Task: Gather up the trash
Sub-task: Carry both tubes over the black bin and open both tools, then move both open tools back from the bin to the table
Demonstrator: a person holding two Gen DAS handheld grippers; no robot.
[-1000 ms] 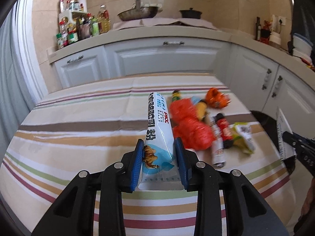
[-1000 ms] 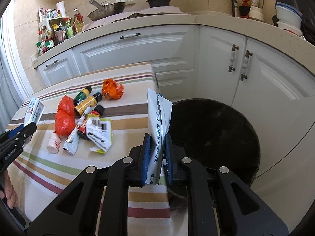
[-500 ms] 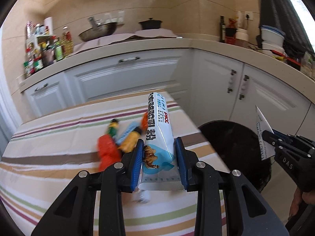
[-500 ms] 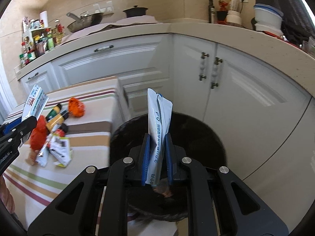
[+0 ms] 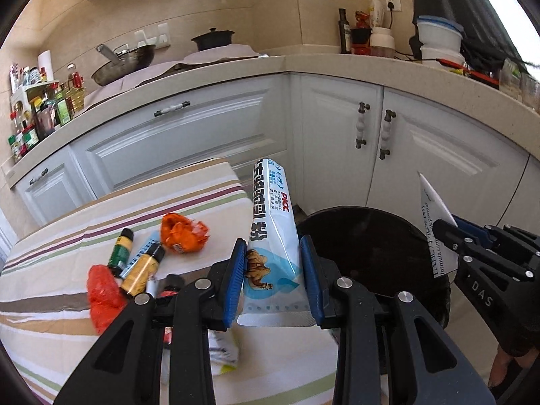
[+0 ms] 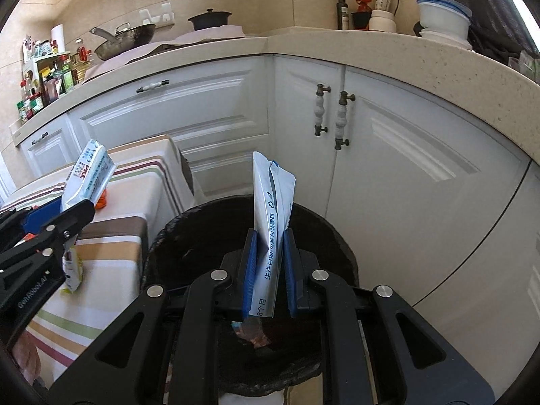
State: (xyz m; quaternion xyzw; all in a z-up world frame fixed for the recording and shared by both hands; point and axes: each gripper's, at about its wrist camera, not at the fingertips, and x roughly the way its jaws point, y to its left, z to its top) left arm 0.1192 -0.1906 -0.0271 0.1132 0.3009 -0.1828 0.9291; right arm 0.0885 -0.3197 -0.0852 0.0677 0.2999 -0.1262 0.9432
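Both carries swung off the striped tabletop [image 5: 67,337] toward the black-lined trash bin [image 6: 168,236] within the last second: a second ago both views looked across the table litter, now bin mouth fills the ground ahead. Right gripper [image 6: 269,270] clamped narrow on a flat white folded pouch [image 6: 271,202], pouch upright between the blue pads, bin opening directly below and ahead of the fingertips; some pinkish scrap visible down inside. Left gripper [image 5: 272,280] clamped on a bulkier blue-and-white milk-powder packet [image 5: 273,222], standing upright along the fingers, bin [image 5: 371,246] just ahead and to the right of the tips, table edge still under the left finger. Judged: right pouch ready to drop on release; left packet needs a little more travel rightward before letting go, else likely to catch the rim or fall back on the cloth. Still to collect, ahead-left of the left gripper: orange crumpled wrapper [image 5: 182,236], red crumpled bag [image 5: 103,293], green-capped bottle [image 5: 121,249], yellow-labelled bottle [image 5: 140,270], a small printed sachet near the table edge [image 6: 72,266]. Surface: cloth with brown, purple, green and orange stripes, draping over the table corner beside the bin. Room: kitchen, white cabinet doors [image 6: 388,141] with ceramic-and-metal handles straight ahead, pale speckled counter above, wok [image 5: 125,64] and dark lidded pot [image 5: 212,38] on the counter, condiment rack far left, tan tiled wall behind
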